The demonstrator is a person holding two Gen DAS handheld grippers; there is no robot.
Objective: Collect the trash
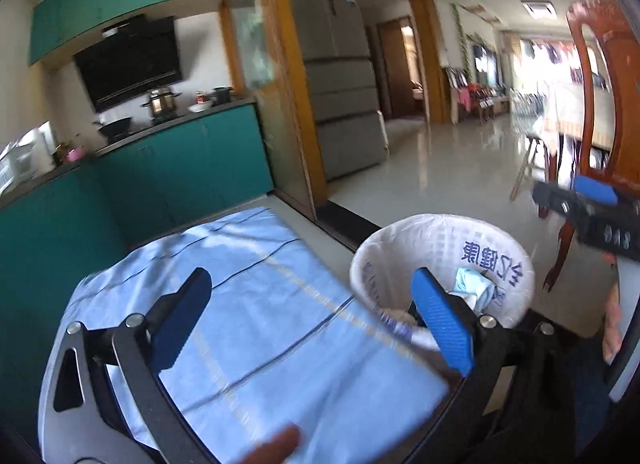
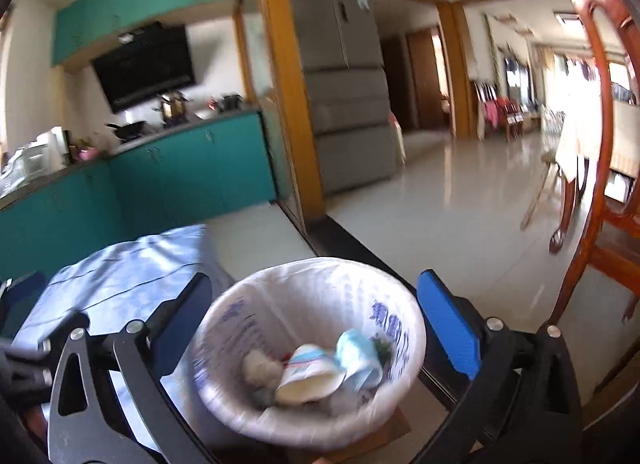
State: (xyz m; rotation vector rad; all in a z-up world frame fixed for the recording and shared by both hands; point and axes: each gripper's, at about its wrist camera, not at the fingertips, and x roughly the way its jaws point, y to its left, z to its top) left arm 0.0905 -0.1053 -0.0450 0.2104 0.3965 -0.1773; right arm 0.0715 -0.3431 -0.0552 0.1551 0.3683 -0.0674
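A round waste bin lined with a white printed bag (image 2: 320, 268) stands low in the right wrist view, below and between the fingers of my open right gripper (image 2: 316, 328). Inside lie a white paper cup (image 2: 308, 380), a light-blue wrapper (image 2: 356, 352) and a grey crumpled wad (image 2: 260, 368). In the left wrist view my left gripper (image 1: 312, 324) is open and empty over a light-blue striped cloth (image 1: 280, 284). The bin (image 1: 400, 232) is just right of it, behind the right finger. The right gripper (image 1: 592, 207) shows at the right edge.
Teal kitchen cabinets (image 2: 180, 167) with pots on the counter run along the left. A wooden door frame (image 2: 292, 111) and a grey fridge (image 2: 348, 95) stand behind. A red-brown wooden chair (image 2: 600, 167) is close on the right. Pale tiled floor (image 2: 460, 191) stretches beyond.
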